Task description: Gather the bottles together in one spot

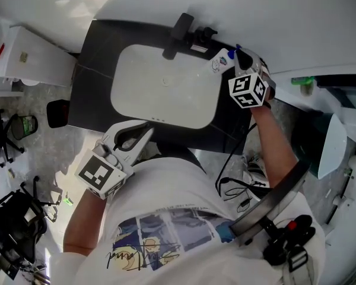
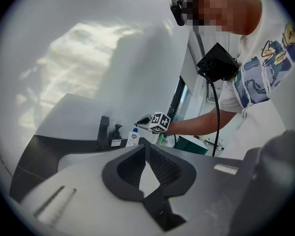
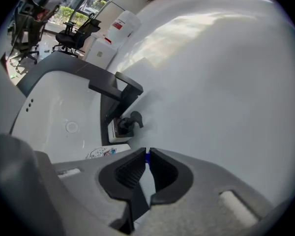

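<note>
A white bottle with a printed label (image 1: 221,62) and a blue cap hangs above the right back corner of the black counter (image 1: 89,76). My right gripper (image 1: 239,55) is shut on the blue cap, which shows between its tips (image 3: 147,156). The left gripper view shows the white bottle (image 2: 132,137) under that gripper (image 2: 140,123). A black pump bottle (image 3: 127,124) stands beside the black faucet (image 3: 119,89). A green bottle (image 1: 303,82) stands off to the right of the counter. My left gripper (image 1: 145,133) hovers at the sink's front edge, shut and empty.
The white basin (image 1: 166,88) fills the middle of the counter. A white cabinet (image 1: 29,58) stands left, with office chairs (image 1: 12,129) on the floor. A green bin (image 2: 191,144) and cables lie to the right of the person's body.
</note>
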The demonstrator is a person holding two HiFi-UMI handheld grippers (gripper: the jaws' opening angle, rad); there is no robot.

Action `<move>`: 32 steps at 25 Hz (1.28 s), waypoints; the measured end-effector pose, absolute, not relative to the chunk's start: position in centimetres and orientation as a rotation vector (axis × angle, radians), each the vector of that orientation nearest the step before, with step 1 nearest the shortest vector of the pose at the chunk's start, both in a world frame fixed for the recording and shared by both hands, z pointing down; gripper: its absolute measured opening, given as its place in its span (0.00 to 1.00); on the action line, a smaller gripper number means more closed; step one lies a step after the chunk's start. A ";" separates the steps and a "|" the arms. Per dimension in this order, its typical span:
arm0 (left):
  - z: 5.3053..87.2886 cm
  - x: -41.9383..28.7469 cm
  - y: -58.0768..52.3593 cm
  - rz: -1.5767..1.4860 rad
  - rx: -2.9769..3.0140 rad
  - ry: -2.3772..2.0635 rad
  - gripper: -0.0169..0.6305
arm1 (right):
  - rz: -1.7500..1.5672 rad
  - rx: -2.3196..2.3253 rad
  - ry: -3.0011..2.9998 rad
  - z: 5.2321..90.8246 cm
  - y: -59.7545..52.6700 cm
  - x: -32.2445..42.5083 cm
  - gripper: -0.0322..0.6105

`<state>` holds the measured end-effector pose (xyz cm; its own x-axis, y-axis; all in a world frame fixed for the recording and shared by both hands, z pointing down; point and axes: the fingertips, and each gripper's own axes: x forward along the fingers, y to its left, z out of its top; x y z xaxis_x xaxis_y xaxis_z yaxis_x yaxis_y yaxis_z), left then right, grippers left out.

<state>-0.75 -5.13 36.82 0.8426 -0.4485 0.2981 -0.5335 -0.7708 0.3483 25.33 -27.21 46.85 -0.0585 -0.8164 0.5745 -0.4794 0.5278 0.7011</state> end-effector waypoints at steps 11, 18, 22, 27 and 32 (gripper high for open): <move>37.2 -0.4 -5.9 0.294 2.571 -0.749 0.07 | -0.785 1.036 -1.491 46.7 -30.7 26.1 0.09; 37.3 -0.5 -6.0 0.301 2.569 -0.741 0.07 | -0.840 1.094 -1.490 47.3 -28.5 24.9 0.10; 36.9 -0.3 -5.8 0.293 2.587 -0.719 0.07 | -0.837 1.100 -1.501 47.5 -27.6 24.4 0.10; 36.7 -0.5 -5.5 0.294 2.593 -0.709 0.07 | -0.835 1.091 -1.493 47.8 -27.1 24.2 0.11; 36.7 -1.1 -5.0 0.302 2.594 -0.708 0.07 | -0.803 1.098 -1.508 48.1 -26.5 23.7 0.15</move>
